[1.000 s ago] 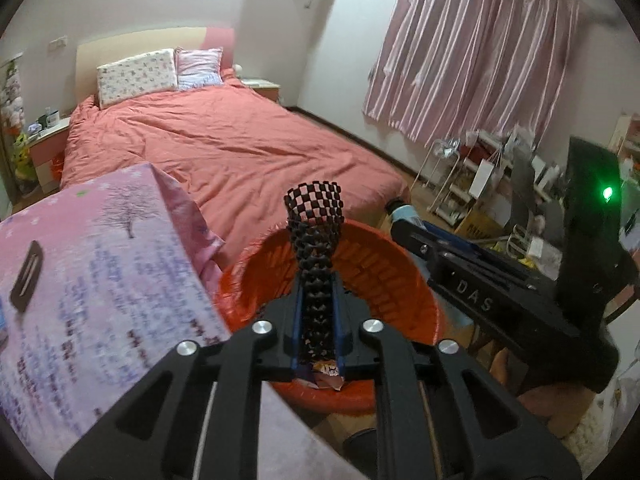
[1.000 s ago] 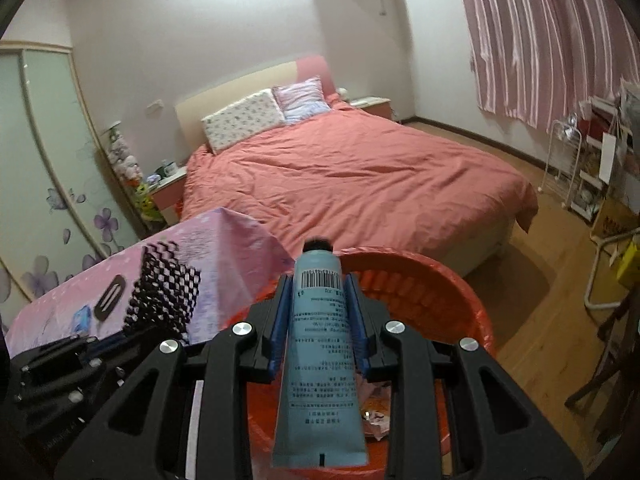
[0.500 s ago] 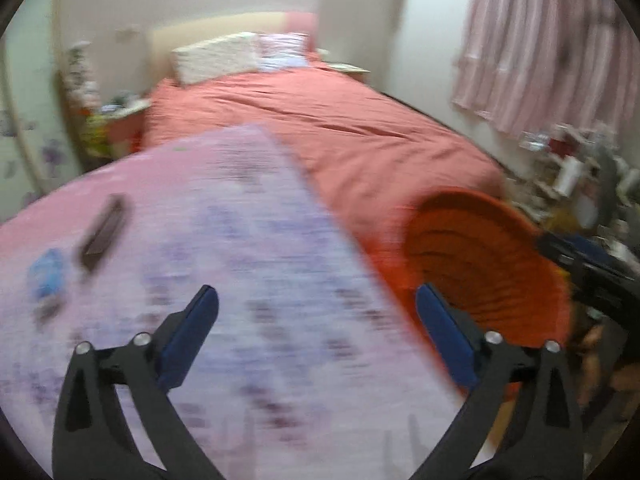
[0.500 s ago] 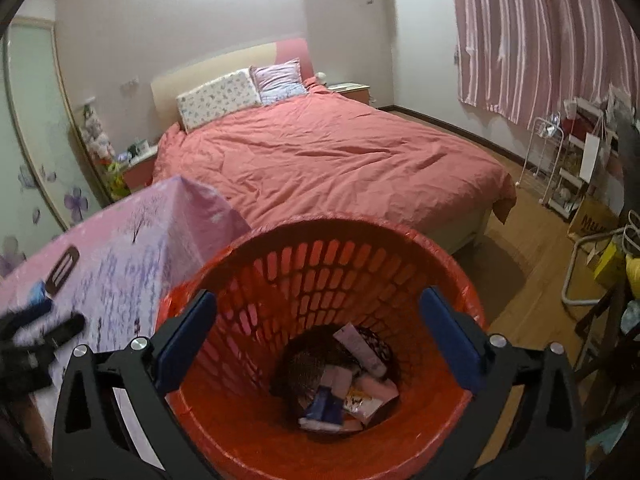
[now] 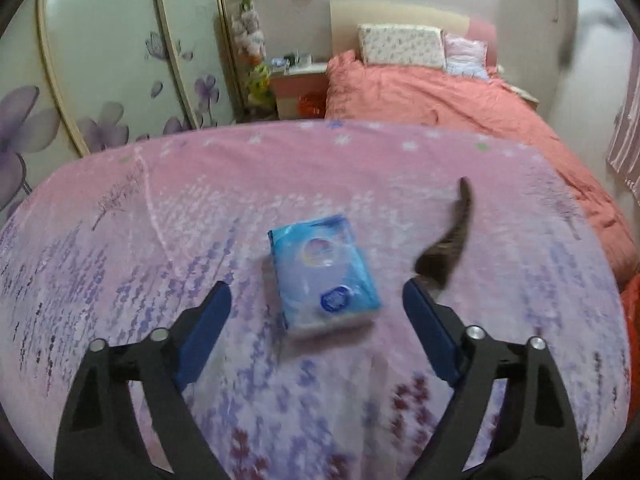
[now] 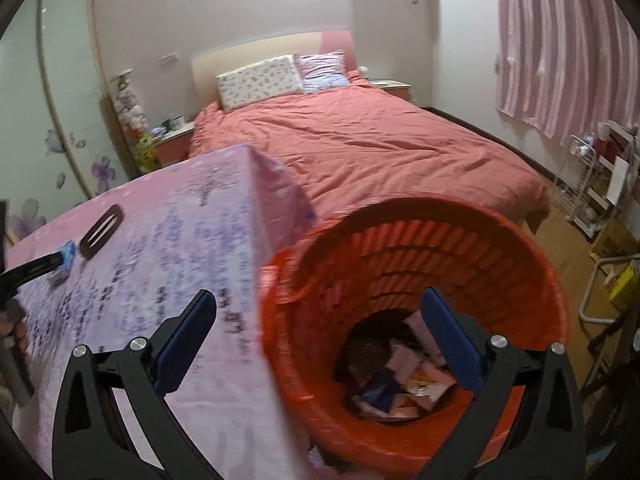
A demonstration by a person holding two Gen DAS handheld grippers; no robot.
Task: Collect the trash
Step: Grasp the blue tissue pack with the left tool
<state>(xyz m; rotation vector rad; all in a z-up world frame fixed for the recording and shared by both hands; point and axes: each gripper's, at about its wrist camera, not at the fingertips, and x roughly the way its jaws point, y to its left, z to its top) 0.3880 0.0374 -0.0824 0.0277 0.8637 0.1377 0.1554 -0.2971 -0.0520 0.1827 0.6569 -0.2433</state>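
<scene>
1. The left gripper (image 5: 316,290) points down at the tabletop (image 5: 160,208), which is covered in a pink and lilac flower-print cloth; its jaws are spread but closing, and the pads touch nothing
2. A blue pack (image 5: 322,270) lies flat on the tabletop between and just ahead of the left fingertips (image 5: 218,300), clear of both
3. A dark curved strip (image 5: 450,240) lies on the cloth just beyond the left gripper's right-hand finger; what it is cannot be told
4. The right gripper (image 6: 318,300) is spread wide and empty, one finger over the tabletop edge and the other over the basket (image 6: 520,248)
5. The orange basket stands beside the tabletop corner, between it and the bed (image 6: 360,140); wrappers and packets (image 6: 400,376) lie heaped at its bottom
6. In the right view the pack (image 6: 64,262) and the strip (image 6: 100,230) sit at the far left of the tabletop, well apart from the basket
</scene>
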